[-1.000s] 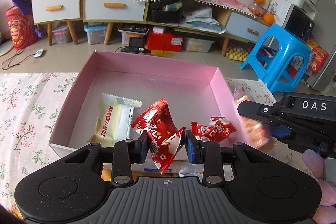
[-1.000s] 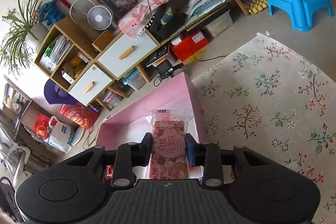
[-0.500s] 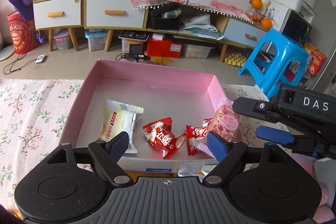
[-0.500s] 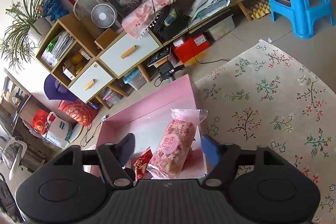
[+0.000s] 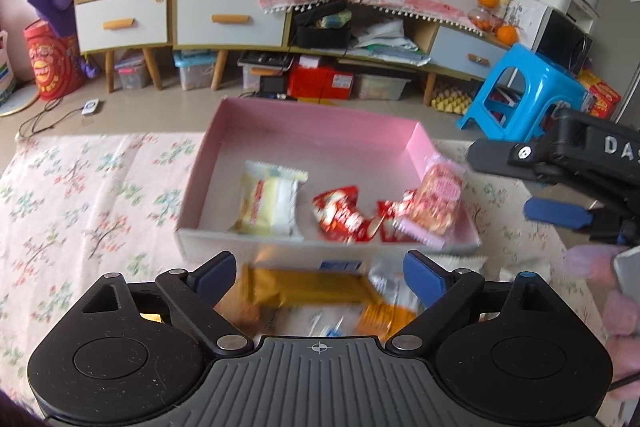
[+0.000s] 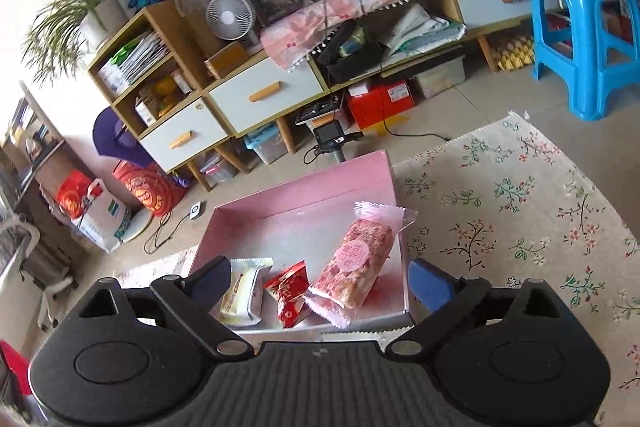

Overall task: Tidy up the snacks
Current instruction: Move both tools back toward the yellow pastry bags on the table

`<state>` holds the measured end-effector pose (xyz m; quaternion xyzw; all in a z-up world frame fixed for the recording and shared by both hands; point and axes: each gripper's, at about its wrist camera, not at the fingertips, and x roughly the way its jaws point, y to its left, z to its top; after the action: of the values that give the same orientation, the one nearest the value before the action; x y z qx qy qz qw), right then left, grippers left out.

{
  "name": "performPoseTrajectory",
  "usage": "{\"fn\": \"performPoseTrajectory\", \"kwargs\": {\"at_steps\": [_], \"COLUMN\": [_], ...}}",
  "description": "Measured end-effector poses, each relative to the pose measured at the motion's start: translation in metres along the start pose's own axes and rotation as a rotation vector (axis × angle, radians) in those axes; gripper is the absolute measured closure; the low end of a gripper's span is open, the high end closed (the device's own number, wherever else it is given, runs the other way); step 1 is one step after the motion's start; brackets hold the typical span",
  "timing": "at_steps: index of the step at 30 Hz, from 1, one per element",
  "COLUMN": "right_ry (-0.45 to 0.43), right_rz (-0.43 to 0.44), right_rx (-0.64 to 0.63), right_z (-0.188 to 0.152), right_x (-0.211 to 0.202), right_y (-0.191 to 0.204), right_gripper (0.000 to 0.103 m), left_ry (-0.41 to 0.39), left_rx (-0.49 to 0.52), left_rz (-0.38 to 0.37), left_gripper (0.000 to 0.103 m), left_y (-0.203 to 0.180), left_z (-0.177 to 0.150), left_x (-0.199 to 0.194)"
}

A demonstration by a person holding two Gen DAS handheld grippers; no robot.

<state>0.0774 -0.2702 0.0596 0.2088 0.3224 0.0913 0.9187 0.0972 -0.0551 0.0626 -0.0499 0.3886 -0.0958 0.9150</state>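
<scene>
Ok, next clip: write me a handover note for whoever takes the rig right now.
Left gripper: open, holding nothing, above the loose packets in front of the pink box.
Right gripper: open, holding nothing, at the box's right near corner.
In the box: yellow-white packet, two red packets, and the pink cake bar leaning against the right wall.
Done: four snacks boxed.
Left: the gold bar, an orange packet and at least one white wrapper on the floral cloth outside the box; blur hides the exact count.
</scene>
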Motion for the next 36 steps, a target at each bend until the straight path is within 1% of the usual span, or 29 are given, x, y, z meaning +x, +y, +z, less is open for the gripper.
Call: {"fn": "performPoseTrajectory", "kwargs": {"at_steps": [5,8,12,16,23,28,32,36], "right_ry": [-0.001,-0.013,-0.018,-0.023,-0.016,0.011,0.040,0.046], "right_rz": [-0.005,-0.003,0.004,0.004,-0.004,-0.002,-0.004,-0.004], "right_rx": [-0.064,-0.112,-0.148,-0.197,-0.327,-0.404,-0.413,-0.438], "right_z": [-0.005,-0.010,-0.018,-0.025,-0.052,-0.075,-0.089,-0.104], "right_x": [-0.011,-0.019,-0.029,-0.036,-0.043,-0.046,-0.044,-0.043], "right_y": [0.011,0.018,0.023,0.029,0.045,0.048,0.045,0.049], "right_gripper": [0.014,0.012,0.011,0.011,0.010,0.010,0.010,0.010], "left_ry": [0.023,0.032,0.039,0.040,0.002,-0.003,-0.007,0.008], "left_rx": [-0.008,-0.013,-0.004,0.013,0.055,0.074,0.076,0.068], "left_rz": [0.020,0.023,0.038,0.071,0.082,0.087,0.093,0.093], "left_gripper": [0.008,0.007,0.007,0.007,0.007,0.007,0.007,0.007], "left_y": [0.014,0.023,0.034,0.044,0.061,0.079,0.095,0.107], "left_z": [-0.012,-0.019,-0.028,-0.037,-0.053,-0.065,-0.074,-0.086], "left_x": [-0.012,-0.019,-0.028,-0.034,-0.049,-0.057,-0.060,-0.060]}}
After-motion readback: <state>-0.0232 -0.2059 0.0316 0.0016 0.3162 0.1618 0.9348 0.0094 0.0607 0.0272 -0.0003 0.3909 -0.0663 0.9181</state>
